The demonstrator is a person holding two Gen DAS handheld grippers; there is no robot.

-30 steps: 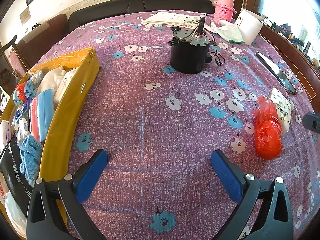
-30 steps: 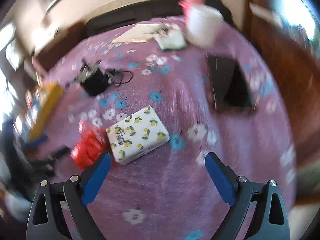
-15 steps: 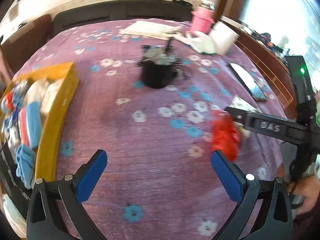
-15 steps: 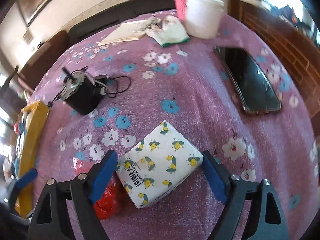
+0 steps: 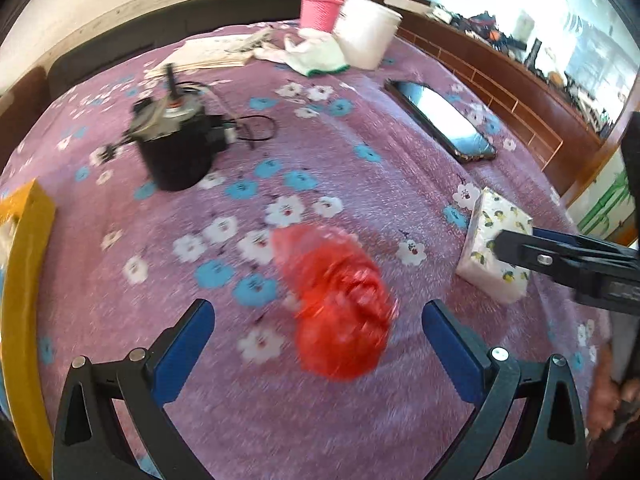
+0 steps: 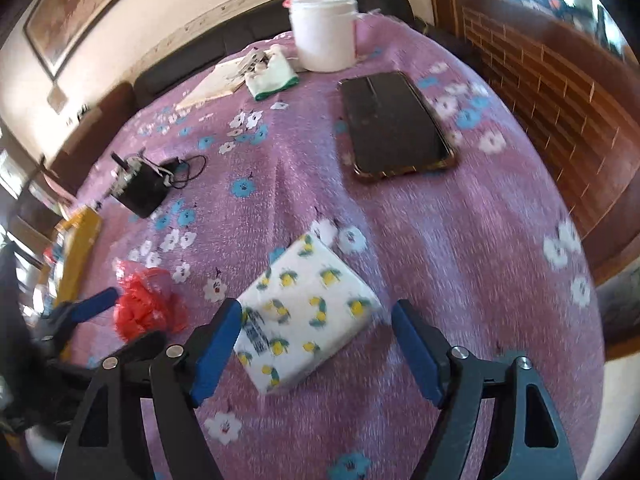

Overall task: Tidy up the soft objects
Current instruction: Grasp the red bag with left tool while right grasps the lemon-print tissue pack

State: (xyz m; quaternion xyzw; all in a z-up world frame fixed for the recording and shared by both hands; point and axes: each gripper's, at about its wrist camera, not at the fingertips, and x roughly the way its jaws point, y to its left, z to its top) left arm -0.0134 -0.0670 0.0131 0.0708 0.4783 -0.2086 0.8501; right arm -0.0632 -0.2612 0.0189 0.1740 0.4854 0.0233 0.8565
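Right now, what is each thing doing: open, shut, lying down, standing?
Left gripper: open, around red plastic bag.
Right gripper: open, around tissue pack.
Red plastic bag: crumpled, lying.
Tissue pack: sealed, lying flat.
Phone: screen dark, face-up.
White tub: upright.

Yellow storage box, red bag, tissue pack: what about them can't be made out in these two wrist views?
- Yellow storage box: cut by the left edge in the left wrist view; small and blurred in the right wrist view, so its contents are unreadable.
- Red plastic bag: motion-blurred in the left wrist view; its contents cannot be told.
- Tissue pack: label print too blurred to read; whether the right gripper fingers press it is unclear.
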